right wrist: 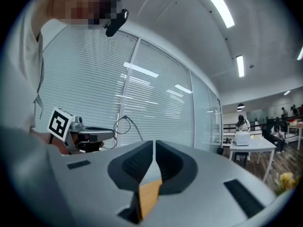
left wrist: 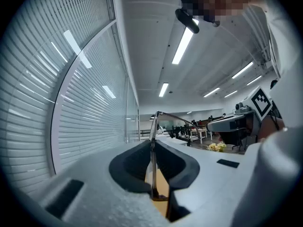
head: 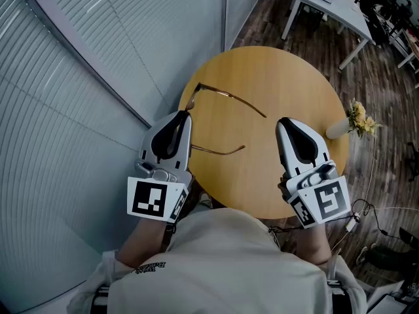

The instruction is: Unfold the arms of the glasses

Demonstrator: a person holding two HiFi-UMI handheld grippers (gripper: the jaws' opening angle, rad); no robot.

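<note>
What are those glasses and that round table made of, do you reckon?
The glasses look like thin metal wire, bronze-toned and slightly glossy: the arms are very slim and catch light. The table looks like light wood or veneer, matt: warm yellow-brown, though no grain shows clearly.

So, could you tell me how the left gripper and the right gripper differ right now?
The left gripper is clamped on the thin-framed glasses; the right gripper is shut on nothing. The left gripper sits at the edge of the table, the right gripper further in. Both point forward across the table.
</note>
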